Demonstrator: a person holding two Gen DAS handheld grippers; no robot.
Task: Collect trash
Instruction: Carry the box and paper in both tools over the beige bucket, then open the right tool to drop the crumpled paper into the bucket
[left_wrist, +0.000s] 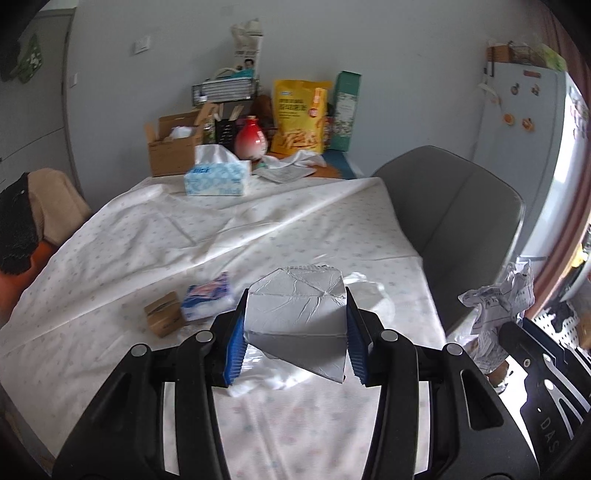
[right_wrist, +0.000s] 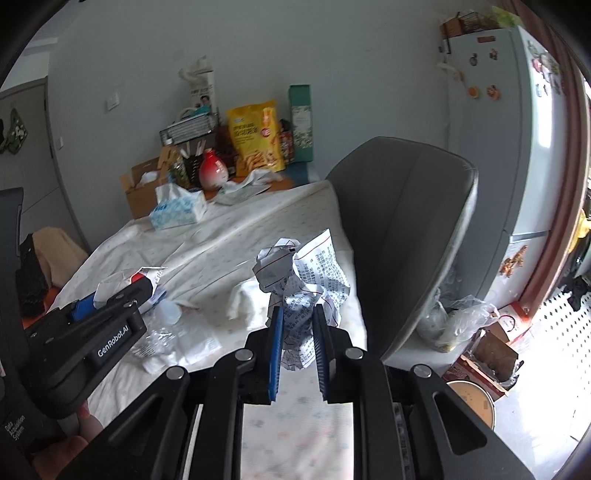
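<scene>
Tissue box (left_wrist: 218, 177) at the table's (left_wrist: 122, 251) far end, cardboard box (left_wrist: 171, 147) behind it, chair (left_wrist: 454, 221) right of the table

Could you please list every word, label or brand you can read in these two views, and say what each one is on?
"GenRobot.AI": side of the left claw.
"Data Acquisition System": its handle.
"DAS": body of the right claw.
Too small or blurred: yellow snack bag, blue tissue box, crumpled printed paper.

A: What do the grippers look like?
B: The left gripper (left_wrist: 295, 325) and right gripper (right_wrist: 298, 332) match: black housings, ribbed blue pads (right_wrist: 276, 343), round silver screws (left_wrist: 204, 336).
A: Any markings?
B: White "GenRobot.AI" on the left one's side, and "Data Acquisition System" lower down.
</scene>
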